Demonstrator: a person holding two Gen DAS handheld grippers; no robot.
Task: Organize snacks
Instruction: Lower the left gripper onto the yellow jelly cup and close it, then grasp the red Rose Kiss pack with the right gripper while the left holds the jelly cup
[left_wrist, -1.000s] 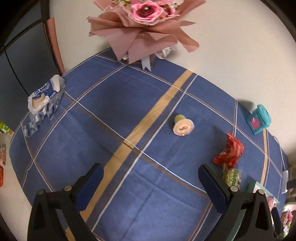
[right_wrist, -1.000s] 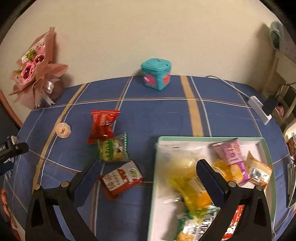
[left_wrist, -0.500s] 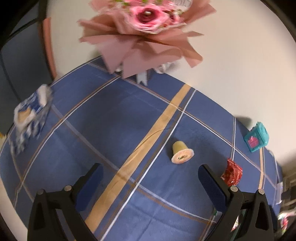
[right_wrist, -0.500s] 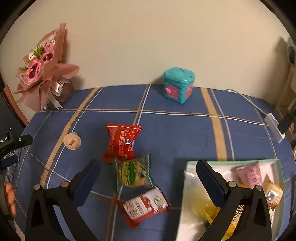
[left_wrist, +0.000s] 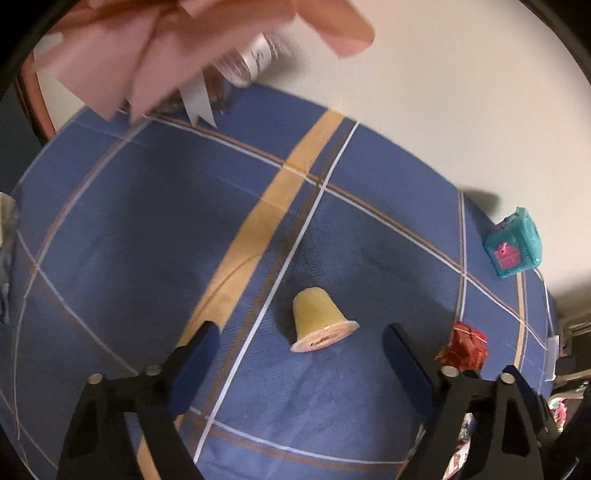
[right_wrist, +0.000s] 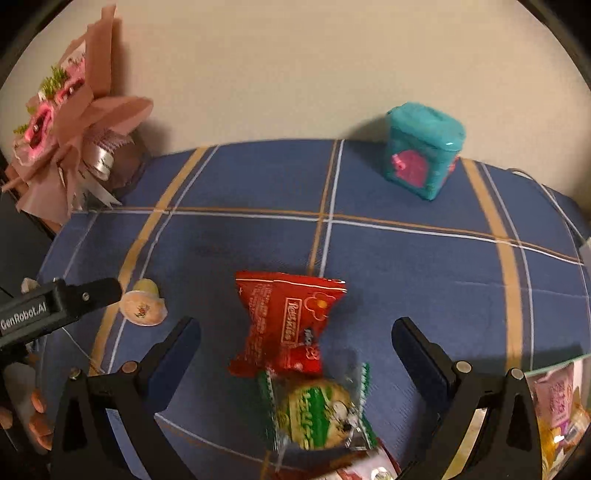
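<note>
A bench draped in a blue cloth crossed by tan and white stripes is filling both wrist views, its far edge running along a pale wall. A pink-wrapped bouquet is standing at the far left corner and a teal box is sitting against the far edge. At the near right corner, the rim of a tray holding packets is just showing.

Two snacks are lying ahead of the two grippers. The left gripper is hanging over a small yellow jelly cup; its jaws have just been closing in part but are spread wide, and the cup is lying on its side between the tips and slightly beyond, touching neither pad. The cup's long axis is running from near right to far left, its sealed lid turned toward the near edge.

The right gripper is also spread wide, holding nothing. A red packet is lying flat between its tips, its long axis pointing toward the far edge, with a green packet overlapping its near end. The left gripper is the nearer one to the cup; the right one is nearer to the red packet.
</note>
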